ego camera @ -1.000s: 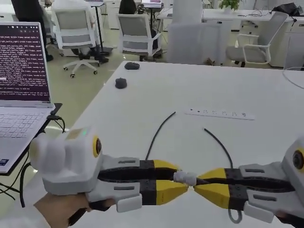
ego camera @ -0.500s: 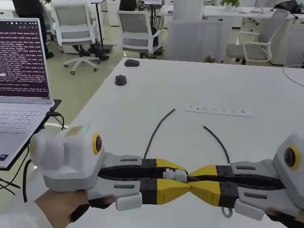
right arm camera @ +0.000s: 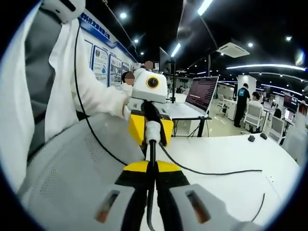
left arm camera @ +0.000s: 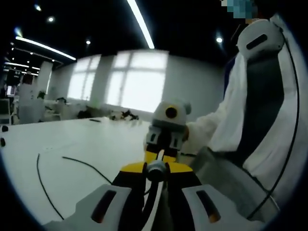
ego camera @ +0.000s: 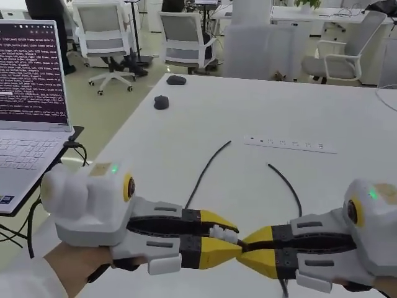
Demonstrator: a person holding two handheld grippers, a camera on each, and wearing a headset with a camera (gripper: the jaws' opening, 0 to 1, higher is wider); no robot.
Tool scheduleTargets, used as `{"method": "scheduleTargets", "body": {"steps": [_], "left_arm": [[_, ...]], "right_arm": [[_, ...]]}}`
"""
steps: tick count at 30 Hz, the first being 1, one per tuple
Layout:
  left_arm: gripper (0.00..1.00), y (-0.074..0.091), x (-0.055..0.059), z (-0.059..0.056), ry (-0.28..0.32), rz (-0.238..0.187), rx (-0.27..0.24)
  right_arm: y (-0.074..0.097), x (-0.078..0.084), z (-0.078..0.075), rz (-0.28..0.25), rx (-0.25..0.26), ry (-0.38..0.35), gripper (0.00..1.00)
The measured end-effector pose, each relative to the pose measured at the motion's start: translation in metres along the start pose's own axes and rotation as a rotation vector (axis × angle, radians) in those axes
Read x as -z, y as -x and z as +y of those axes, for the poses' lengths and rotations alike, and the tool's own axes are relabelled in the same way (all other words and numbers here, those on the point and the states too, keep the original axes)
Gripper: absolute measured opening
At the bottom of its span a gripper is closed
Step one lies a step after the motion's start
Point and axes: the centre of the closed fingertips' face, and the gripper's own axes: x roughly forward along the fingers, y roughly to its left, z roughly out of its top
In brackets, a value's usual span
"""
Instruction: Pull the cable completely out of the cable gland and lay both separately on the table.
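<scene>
A: Scene, largest items first?

B: A white counter (ego camera: 186, 130) is recorded across most of the head view. An open laptop (ego camera: 28, 93) with lines of text on its screen is noted off the counter's left edge. Office chairs (ego camera: 102, 31) are seen on the floor beyond.

A: The claws?

B: The left claw (ego camera: 228, 238) and the right claw (ego camera: 249, 246) are held tip to tip over the near part of the counter, almost touching. The left claw is closed on the white cable gland (ego camera: 220, 234). In the left gripper view the gland (left arm camera: 156, 168) is seen pinched between the yellow jaws. The right claw is closed on the black cable (right arm camera: 151, 153) just beside the gland. In the right gripper view the cable is seen running from between the jaws straight into the gland (right arm camera: 152, 131).

A: Smaller items?

B: A white power strip (ego camera: 290, 145) is logged lying flat farther back on the counter. Two dark arcs of cable (ego camera: 207, 169) are seen lying on the counter between the strip and the claws. How the arcs join cannot be told. Two dark mice (ego camera: 161, 102) are noted near the far left edge.

A: Position of the task's thing?

B: The gland is held in the left claw at the near edge. The cable is not yet drawn out of it, and neither is laid down separately.
</scene>
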Motion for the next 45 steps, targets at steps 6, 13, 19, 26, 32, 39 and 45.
{"method": "scheduleTargets", "body": {"steps": [6,13,19,26,32,39,45], "left_arm": [[0.16,0.002,-0.008,0.006,0.02,-0.043,-0.013],[0.16,0.001,-0.008,0.004,0.025,-0.04,-0.011],[0.17,0.001,-0.008,0.005,0.034,-0.04,-0.02],[0.17,0.001,-0.007,0.007,0.048,-0.041,-0.029],[0.17,-0.003,-0.001,0.004,0.043,-0.014,-0.013],[0.17,-0.001,-0.002,0.004,0.044,-0.021,-0.017],[0.17,-0.002,-0.002,0.002,0.041,-0.022,-0.008]], "right_arm": [[0.016,0.03,-0.012,0.086,0.055,0.019,0.02],[0.026,0.069,-0.015,0.184,0.077,0.011,0.02],[0.027,0.073,-0.016,0.181,0.095,-0.025,0.02],[0.03,0.049,-0.021,0.076,0.112,-0.073,0.05],[0.03,-0.004,-0.021,-0.086,0.089,-0.124,0.17],[0.016,-0.034,-0.012,-0.119,0.054,-0.083,0.18],[0.01,-0.026,-0.01,-0.088,0.042,-0.079,0.13]]}}
